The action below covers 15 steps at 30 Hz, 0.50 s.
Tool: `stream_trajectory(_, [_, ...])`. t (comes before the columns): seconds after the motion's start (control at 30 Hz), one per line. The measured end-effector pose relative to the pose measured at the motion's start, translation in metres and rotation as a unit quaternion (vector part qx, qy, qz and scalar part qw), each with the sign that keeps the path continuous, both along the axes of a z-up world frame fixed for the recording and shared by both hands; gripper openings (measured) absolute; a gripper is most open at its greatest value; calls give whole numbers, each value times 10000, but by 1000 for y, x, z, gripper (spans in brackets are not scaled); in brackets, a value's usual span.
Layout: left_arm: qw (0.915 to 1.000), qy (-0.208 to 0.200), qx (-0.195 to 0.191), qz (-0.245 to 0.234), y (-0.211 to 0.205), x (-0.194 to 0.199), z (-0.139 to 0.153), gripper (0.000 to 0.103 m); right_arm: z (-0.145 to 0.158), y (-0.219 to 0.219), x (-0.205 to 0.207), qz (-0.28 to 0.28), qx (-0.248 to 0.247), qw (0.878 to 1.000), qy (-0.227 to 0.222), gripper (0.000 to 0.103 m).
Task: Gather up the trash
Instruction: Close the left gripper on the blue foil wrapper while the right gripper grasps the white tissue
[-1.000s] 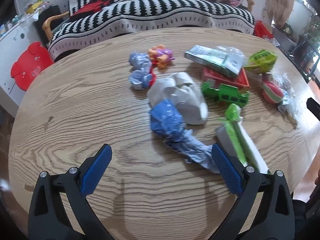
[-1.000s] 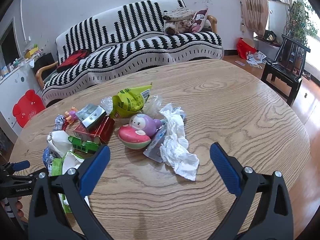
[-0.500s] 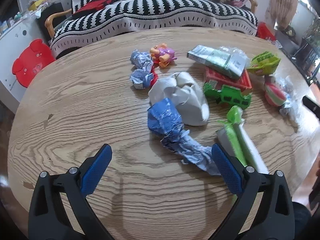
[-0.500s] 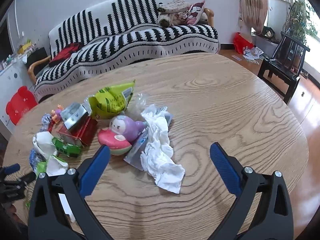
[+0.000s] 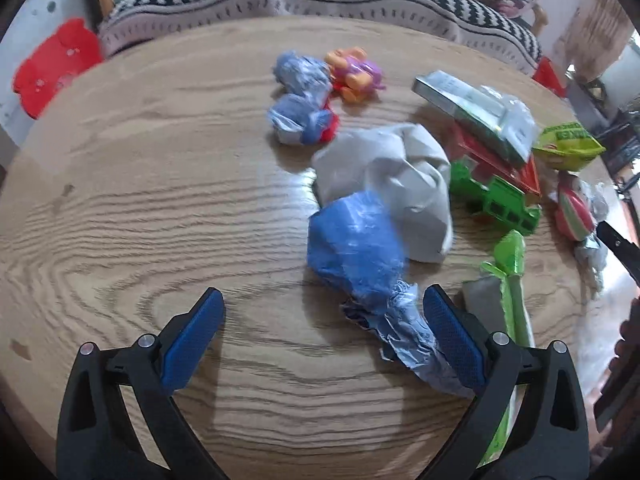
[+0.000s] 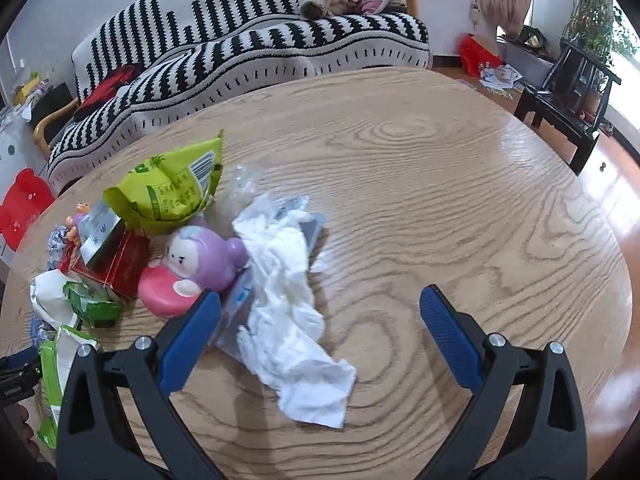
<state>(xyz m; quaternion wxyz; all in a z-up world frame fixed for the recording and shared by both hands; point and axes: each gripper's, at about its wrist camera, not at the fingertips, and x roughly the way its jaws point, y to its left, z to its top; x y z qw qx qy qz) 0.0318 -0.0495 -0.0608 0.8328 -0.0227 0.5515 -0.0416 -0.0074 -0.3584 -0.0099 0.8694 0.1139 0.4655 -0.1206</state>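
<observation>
While both tools hover over the round wooden table point(image 6: 460, 184), the left gripper point(image 5: 322, 324) has its jaws spread wide with nothing held between them. A crumpled blue wrapper point(image 5: 356, 244) lies just ahead of the fingers, and its twisted silvery tail runs back against the inner face of the right-hand blue pad point(image 5: 452, 340); motion blur makes it hard to tell whether it actually touches. Beyond the wrapper sits a grey crumpled paper point(image 5: 400, 176), touching it. Outside the right-hand finger lies a green-and-white packet point(image 5: 512, 280). Left of the left-hand finger there is only bare wood out to the table's edge.

Over to the right gripper point(image 6: 320, 320), which is also wide open and empty. A crumpled white tissue point(image 6: 292, 300) lies between its fingers, nearer the left-hand pad point(image 6: 188, 340), its lower end reaching back toward the tool. Just ahead of that pad sits a purple and pink toy point(image 6: 196, 264), with a yellow-green snack bag point(image 6: 176, 188) beyond it. Ahead of the right-hand finger the tabletop is bare to the far rim.
</observation>
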Motion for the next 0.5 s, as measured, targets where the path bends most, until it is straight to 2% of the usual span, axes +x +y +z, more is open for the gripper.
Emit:
stream_trajectory(0.1, [9997,-88,155,-136,-5,-1,-2,97,-2,-4,-5,38,-59,10000,-13,96])
stream_trajectory(0.2, [9995,-226,136,-183,-5,-3,-4,97,-3,-6,-10,5,-102,9999,-74,96])
stream_trajectory(0.37, [9972,-700,280,25,-11,-17,-10,97,-6,-6,-11,120,154,9998,-103,96])
stream_trajectory(0.4, [9968,-731,305,57,-11,-16,-11,97,-7,-5,-11,263,332,9990,-106,92])
stream_trajectory(0.43, [9971,-689,330,36,-13,-15,-11,97,-9,-4,-10,368,501,9980,-117,80])
stream_trajectory(0.47, [9975,-642,287,-23,-13,-15,-9,95,-10,-4,-10,469,765,9958,-172,75])
stream_trajectory(0.5, [9967,-743,314,-89,-12,-18,-6,68,-9,-5,-10,536,1014,9931,-226,62])
